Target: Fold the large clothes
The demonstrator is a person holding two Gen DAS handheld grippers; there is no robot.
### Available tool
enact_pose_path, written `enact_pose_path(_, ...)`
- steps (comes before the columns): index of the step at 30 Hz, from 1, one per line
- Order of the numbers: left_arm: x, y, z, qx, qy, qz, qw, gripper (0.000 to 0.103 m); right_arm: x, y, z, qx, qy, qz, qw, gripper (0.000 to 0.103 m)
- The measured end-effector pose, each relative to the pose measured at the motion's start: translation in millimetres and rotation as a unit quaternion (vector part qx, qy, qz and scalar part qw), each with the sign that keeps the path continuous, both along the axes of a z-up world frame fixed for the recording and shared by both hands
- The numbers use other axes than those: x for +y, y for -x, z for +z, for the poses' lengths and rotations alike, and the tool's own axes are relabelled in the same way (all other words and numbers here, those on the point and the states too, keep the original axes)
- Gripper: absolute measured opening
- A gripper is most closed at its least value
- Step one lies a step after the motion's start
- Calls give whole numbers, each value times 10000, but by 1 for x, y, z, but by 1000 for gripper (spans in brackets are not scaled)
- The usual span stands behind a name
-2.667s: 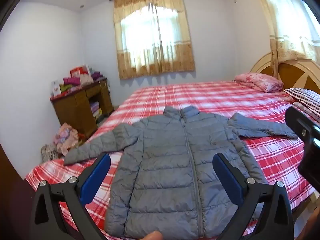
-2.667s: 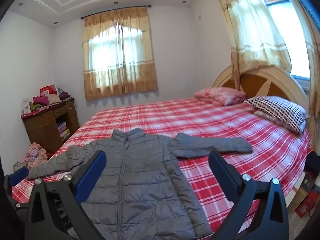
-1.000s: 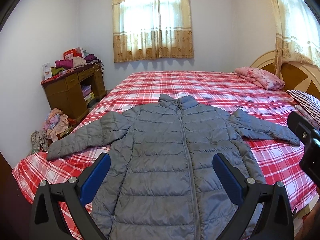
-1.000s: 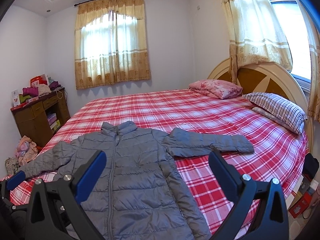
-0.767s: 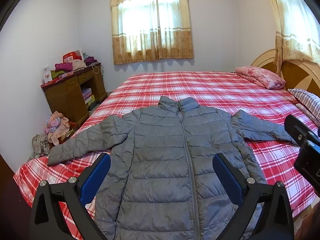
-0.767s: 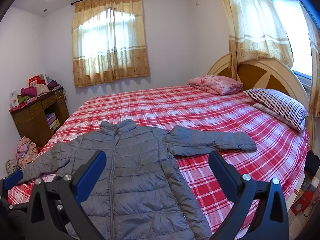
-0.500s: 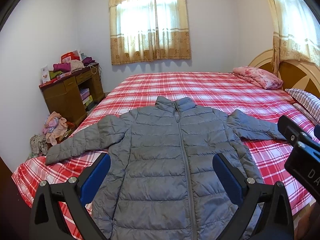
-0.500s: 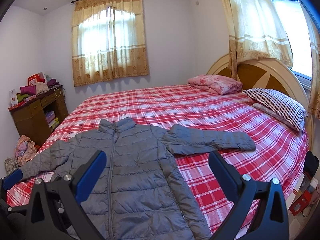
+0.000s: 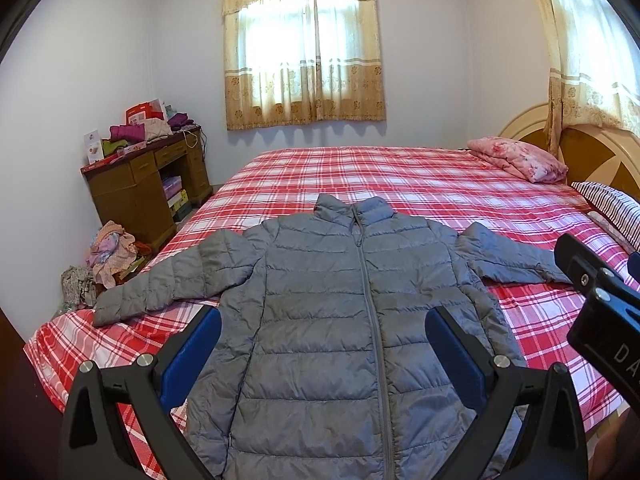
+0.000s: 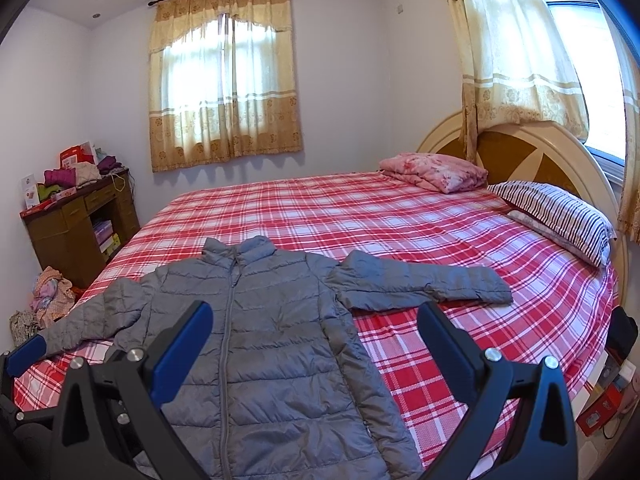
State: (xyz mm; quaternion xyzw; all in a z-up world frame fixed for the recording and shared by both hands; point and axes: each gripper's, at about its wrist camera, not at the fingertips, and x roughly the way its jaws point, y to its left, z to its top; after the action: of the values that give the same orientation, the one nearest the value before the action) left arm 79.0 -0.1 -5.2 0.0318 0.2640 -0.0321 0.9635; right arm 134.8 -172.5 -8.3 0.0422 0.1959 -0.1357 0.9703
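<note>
Only the left wrist view shows the jacket's (image 9: 352,320) whole left sleeve, only the right one its right cuff; the jacket lies flat on the bed (image 10: 400,216), collar pointing away, while both left gripper (image 9: 320,354) and right gripper (image 10: 312,344) fingers are wide apart, holding nothing.

Bed (image 10: 360,216) carries a red plaid sheet; a folded pink floral blanket (image 10: 434,170) and a striped pillow (image 10: 560,216) lie by the curved wooden headboard (image 10: 520,148). Brown bench (image 9: 136,184) at the far wall bears piled clothes and boxes. Clothing heap (image 9: 108,252) on the floor beside it. Curtained window (image 9: 304,44) behind.
</note>
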Motion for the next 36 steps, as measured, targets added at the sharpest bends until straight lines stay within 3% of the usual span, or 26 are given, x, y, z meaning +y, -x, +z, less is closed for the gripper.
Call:
enact_pose_path(20, -5, -34, -18, 320, -129, 93, 9994, 102, -14, -29, -17, 412, -208, 19, 9989, 103)
enact_pose_path(29, -18, -119, -47, 917, -194, 232, 9953, 102, -58, -66, -33, 795, -237, -322, 9960, 103)
enact_pose_path(33, -13, -162, -66, 1279, -65, 241, 9915, 102, -108, -74, -34, 748, -305, -711, 9942, 103)
enact_pose_path(36, 9, -196, -81, 1484, 182, 395, 9880, 102, -160, -81, -45, 870, -617, -1131, 9878, 103)
